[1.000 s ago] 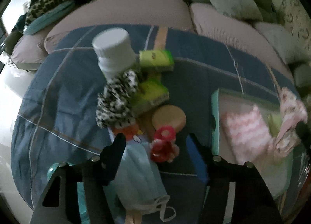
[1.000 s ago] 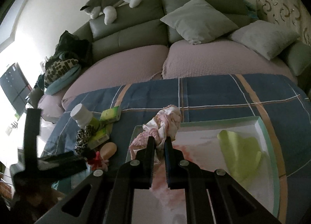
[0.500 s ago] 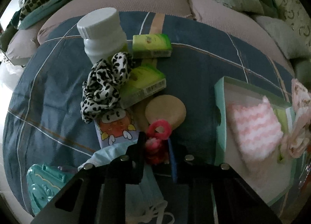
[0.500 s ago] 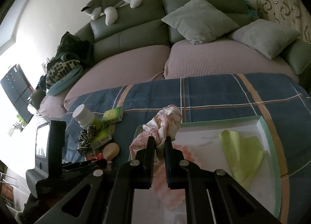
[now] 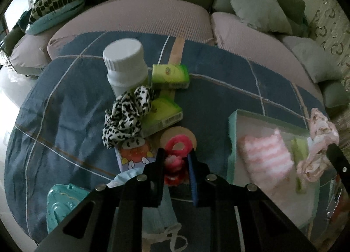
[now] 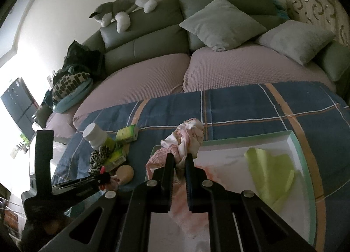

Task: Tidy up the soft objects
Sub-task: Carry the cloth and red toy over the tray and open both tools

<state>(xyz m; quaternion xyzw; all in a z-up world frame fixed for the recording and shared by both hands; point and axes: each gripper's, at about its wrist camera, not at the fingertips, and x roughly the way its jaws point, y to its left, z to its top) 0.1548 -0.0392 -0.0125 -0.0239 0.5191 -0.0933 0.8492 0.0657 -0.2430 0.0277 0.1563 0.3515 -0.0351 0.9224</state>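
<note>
Left gripper (image 5: 175, 160) has its jaws nearly shut on the red scrunchie (image 5: 177, 149), just above the round sponge (image 5: 177, 137); the grip looks meant to lift it out of the clutter toward the tray (image 5: 232, 120). Right gripper (image 6: 179, 160) is pinched tight on the pink cloth (image 6: 186, 136), holding it over the tray's near-left corner, likely waiting to drop it in.

In the tray: one pink striped towel (image 5: 264, 155), one green cloth (image 6: 269, 169). On the blue plaid cover (image 5: 65, 99), well apart from the tray: one white bottle (image 5: 124, 64), two green packs (image 5: 170, 73), one leopard scrunchie (image 5: 124, 116), one cartoon pack (image 5: 133, 153), one face mask (image 5: 131, 175), one teal case (image 5: 61, 204).

Soft items not yet in the tray: red scrunchie, leopard scrunchie, mask, sponge, pink cloth.
</note>
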